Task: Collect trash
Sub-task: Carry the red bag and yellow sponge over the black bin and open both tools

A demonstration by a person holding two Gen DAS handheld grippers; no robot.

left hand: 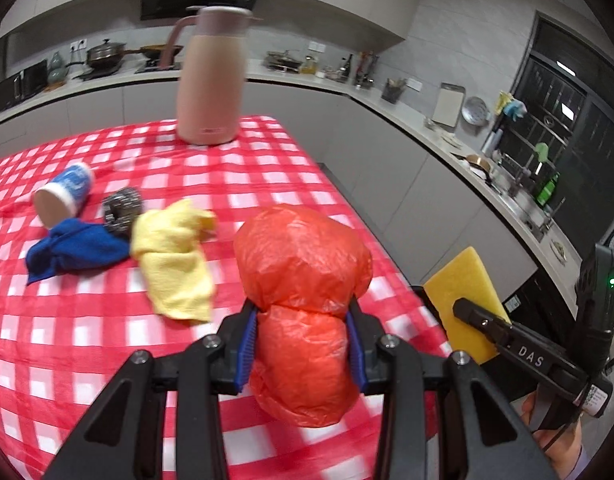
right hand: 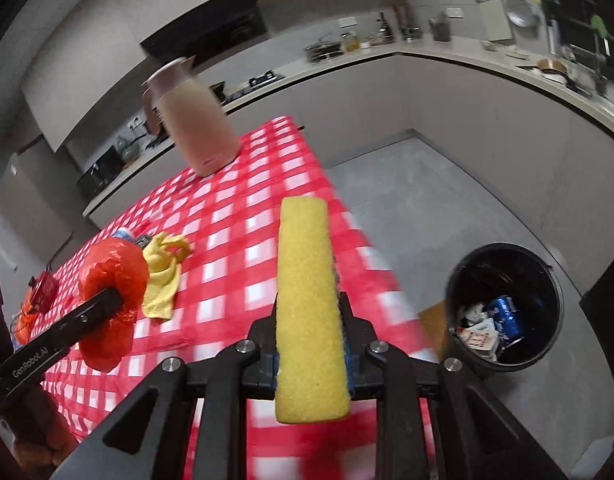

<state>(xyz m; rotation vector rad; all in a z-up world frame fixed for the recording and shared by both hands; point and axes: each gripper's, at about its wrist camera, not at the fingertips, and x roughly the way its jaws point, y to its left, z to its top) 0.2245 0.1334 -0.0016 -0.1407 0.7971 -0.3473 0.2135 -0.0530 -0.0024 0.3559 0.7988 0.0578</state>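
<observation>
Left gripper [left hand: 303,316] clamped on crumpled orange plastic bag [left hand: 303,272], lower centre, above checkered tabletop [left hand: 107,320]. Right gripper [right hand: 309,316] clamped on yellow sponge [right hand: 307,300], centre frame. Black trash bin [right hand: 503,308] on floor, lower right.

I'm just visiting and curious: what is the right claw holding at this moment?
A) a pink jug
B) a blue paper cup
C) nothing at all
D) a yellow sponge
D: the right claw is clamped on the yellow sponge, held on edge between its fingers above the checked tablecloth.
</observation>
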